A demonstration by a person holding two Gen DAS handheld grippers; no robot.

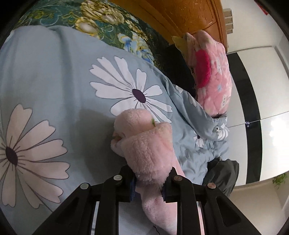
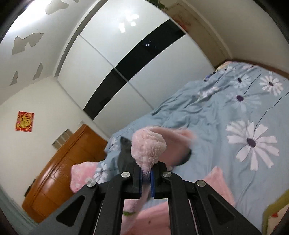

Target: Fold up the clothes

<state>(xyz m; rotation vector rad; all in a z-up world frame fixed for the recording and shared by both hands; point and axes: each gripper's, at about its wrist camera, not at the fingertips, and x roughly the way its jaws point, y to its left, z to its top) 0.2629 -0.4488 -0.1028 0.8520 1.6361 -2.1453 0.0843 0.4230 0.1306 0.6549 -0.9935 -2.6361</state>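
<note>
— Pink fleece, that's what both my claws have hold of. My left gripper is pinched on a thick bunched roll of the fuzzy pink garment, the cloth bulging out past the blue pads.

— And the other one?

— My right gripper is pressed tight on a thinner tuft of the same pink fleece garment; the jaws are nearly together with only the pile between them. More of the pink cloth hangs below my fingers, blurred.

— Where is the garment?

— Lifted over the bed, above the blue daisy-print duvet. From the left wrist I see it hanging in front of a big white daisy.

— Anything else around?

— A pink quilted piece with a magenta patch lies at the far end of the bed, by the wooden cabinet. A green floral blanket lies beyond the duvet. From the right wrist: a white wardrobe with a black band, a red paper decoration on the wall, and something dark just behind the tuft; I can't tell what it is.
</note>
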